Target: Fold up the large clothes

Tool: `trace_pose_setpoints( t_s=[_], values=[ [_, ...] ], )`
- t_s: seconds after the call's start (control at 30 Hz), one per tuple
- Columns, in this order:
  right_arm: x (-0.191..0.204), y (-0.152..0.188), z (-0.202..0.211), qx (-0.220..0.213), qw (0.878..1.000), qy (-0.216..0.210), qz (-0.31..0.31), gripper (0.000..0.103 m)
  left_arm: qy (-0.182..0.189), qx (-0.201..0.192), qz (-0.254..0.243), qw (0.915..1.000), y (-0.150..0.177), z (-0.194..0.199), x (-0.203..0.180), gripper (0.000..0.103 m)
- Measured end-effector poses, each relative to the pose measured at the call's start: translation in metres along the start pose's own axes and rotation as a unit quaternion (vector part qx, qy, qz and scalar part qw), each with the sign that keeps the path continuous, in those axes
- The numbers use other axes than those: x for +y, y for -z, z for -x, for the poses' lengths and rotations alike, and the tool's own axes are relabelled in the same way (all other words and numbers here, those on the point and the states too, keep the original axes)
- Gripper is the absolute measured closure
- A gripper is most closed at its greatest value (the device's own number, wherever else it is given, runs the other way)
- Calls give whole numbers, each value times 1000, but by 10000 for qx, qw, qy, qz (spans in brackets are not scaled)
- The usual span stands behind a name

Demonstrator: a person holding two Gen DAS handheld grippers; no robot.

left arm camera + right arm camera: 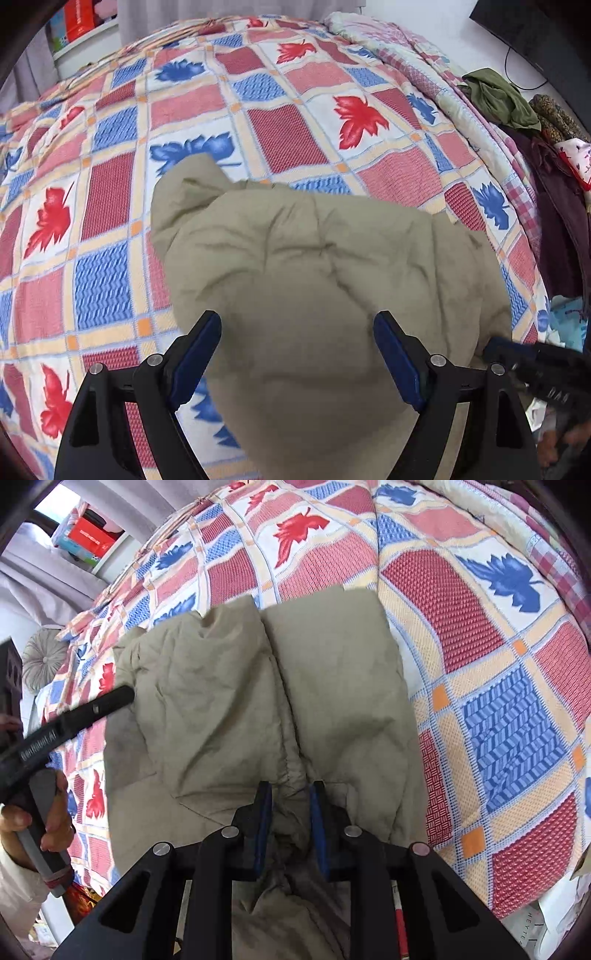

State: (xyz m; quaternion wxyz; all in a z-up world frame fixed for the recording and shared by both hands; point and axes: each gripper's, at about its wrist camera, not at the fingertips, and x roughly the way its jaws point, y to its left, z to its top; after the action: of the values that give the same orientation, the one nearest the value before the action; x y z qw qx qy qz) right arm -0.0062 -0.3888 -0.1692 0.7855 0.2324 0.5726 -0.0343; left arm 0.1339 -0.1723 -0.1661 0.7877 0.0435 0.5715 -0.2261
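Matt, creased khaki cloth garment [229, 701] on a coarse woven bedspread [295, 122].

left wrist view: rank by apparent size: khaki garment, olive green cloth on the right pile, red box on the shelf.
1. khaki garment, fills the centre, though it is nearest the camera.
2. olive green cloth.
3. red box, partly cut by the frame edge, so its rank against the cloth is unsure.

garment's near end [280, 915]: runs below the right gripper [290, 794], cut off by the frame
clothes pile [546, 155]: far right, partly cropped
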Motion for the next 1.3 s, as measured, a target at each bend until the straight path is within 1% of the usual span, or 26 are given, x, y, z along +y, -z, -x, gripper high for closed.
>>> trace_pose_setpoints(
  t_s=[0.03,0.1,0.13,0.17,0.2,0.27,0.33,0.4,0.47,0.53,0.57,0.6,0.67,0.77,0.9,0.97,1.1,1.2,1.3],
  values=[
    [1,-1,5,-51,10000,6,8,76,3,88,48,9999,3,1,4,18],
    [2,-5,17,-194,9998,26,7,58,6,193,162,9997,10,4,11,18],
    [2,-6,22,-249,9997,42,14,56,-2,201,205,9996,12,5,14,17],
    [2,-8,25,-276,9996,51,27,55,-23,201,241,9995,14,7,16,12],
    [2,-10,27,-289,9996,64,37,55,-46,188,277,9994,16,9,18,0],
    [2,-13,29,-289,9995,98,30,55,-179,87,336,9992,20,15,20,0],
    [1,-15,30,-279,9995,137,28,55,-268,76,346,9990,20,16,22,0],
    [0,-15,30,-294,9994,193,35,48,-309,87,383,9988,21,16,25,0],
    [-2,-16,32,-327,9992,239,30,44,-278,150,419,9986,23,14,27,0],
    [-6,-17,34,-367,9990,254,-12,37,-222,213,452,9985,26,13,29,0],
    [-8,-18,34,-379,9990,216,-38,30,-198,227,473,9984,27,12,30,0],
    [-11,-18,34,-392,9991,148,-73,24,-140,234,514,9983,30,12,33,0],
    [-19,-21,34,-401,9990,-48,-189,23,-9,261,648,9976,35,11,39,0],
    [-32,-24,30,-311,9987,-228,-323,15,202,296,892,9954,42,9,49,0],
    [-51,-27,20,-106,9978,-386,-530,15,461,333,1076,9926,47,3,59,0],
    [-61,-28,15,-62,9966,-513,-641,15,672,419,1142,9903,48,-2,63,0],
    [-75,-33,-1,147,9947,-730,-715,15,1236,550,1339,9817,52,-14,70,0],
    [-82,-39,-18,356,9923,-938,-723,14,1662,624,1481,9729,56,-25,73,0],
    [-84,-45,-35,495,9895,-1178,-676,14,1920,692,1584,9661,58,-39,75,0]
  ],
)
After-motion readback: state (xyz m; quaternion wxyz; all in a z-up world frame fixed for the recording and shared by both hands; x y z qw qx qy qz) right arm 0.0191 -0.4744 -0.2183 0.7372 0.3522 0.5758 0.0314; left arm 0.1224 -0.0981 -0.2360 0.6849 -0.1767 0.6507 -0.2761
